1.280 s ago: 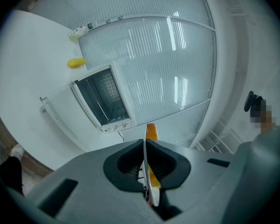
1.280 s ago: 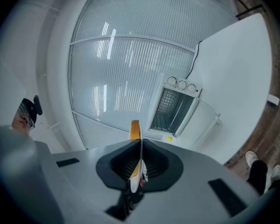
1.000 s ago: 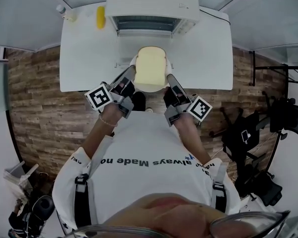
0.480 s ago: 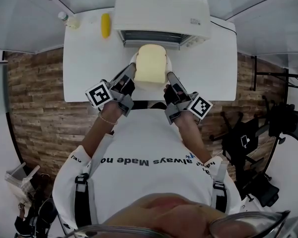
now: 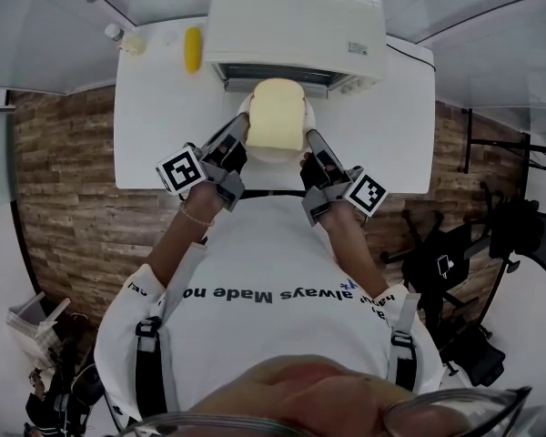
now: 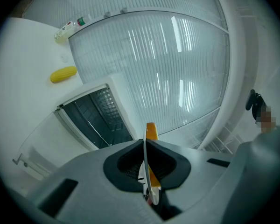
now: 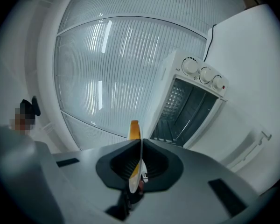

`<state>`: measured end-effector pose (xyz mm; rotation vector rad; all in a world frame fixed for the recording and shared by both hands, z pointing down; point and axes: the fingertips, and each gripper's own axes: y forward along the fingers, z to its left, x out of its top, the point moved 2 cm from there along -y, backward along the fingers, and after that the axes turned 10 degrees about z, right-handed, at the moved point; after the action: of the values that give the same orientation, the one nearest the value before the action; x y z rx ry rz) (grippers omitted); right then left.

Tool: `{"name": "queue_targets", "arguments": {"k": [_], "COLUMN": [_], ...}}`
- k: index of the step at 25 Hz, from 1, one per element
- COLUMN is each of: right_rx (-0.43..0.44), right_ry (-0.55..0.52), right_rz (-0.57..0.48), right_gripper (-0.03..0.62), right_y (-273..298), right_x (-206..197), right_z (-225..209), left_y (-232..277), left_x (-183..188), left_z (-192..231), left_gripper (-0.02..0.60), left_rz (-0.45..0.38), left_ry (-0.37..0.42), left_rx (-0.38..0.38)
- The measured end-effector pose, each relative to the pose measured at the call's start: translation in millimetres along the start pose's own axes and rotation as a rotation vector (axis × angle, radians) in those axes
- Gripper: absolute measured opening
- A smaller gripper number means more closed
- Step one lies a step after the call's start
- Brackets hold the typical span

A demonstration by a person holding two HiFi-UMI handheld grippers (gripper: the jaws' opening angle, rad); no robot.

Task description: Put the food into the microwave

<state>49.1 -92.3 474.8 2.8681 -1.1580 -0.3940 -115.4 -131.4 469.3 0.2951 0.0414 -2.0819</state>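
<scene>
A big slice of bread lies on a white plate that both grippers carry in front of the white oven. The oven's dark opening sits just beyond the bread's far edge. My left gripper is shut on the plate's left rim, and my right gripper is shut on the right rim. The bread's orange crust shows past each pair of jaws. The oven cavity is open, with its glass door folded down.
On the white table, a yellow corn cob lies left of the oven. A small bottle stands in the far left corner. Three knobs line the oven's right side. Ribbed glass walls stand behind the table.
Both grippers have carried the plate with the bread forward, so its far edge now reaches the oven's opening. Their grip on the rim is unchanged.
</scene>
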Motion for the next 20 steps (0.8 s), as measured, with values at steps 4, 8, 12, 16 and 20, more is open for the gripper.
{"name": "queue_targets", "arguments": {"k": [4, 8, 12, 16, 20], "right_rx": [0.01, 0.009, 0.012, 0.015, 0.013], "right_ry": [-0.004, -0.006, -0.004, 0.011, 0.019], "right_rz": [0.021, 0.042, 0.051, 0.061, 0.07], "right_gripper": [0.02, 0.02, 0.02, 0.02, 0.02], "right_y": [-6.1, -21.6, -35.0, -34.5, -35.3], "right_x": [15.4, 37.3, 53.1, 55.0, 57.1], "right_z": [-1.7, -7.3, -12.3, -14.6, -22.7], "left_y": [14.0, 36.9, 55.4, 56.7, 61.1], "left_x": [-4.2, -15.2, -24.7, -25.5, -28.8], "left_z": [-5.6, -13.9, -18.6, -16.4, -10.4], "left_gripper": [0.018, 0.018, 0.018, 0.018, 0.018], "left_rz": [-0.022, -0.037, -0.042, -0.046, -0.049], "left_ry": [-0.005, -0.007, -0.005, -0.01, -0.015], "left_rx": [0.003, 0.004, 0.007, 0.021, 0.031]}}
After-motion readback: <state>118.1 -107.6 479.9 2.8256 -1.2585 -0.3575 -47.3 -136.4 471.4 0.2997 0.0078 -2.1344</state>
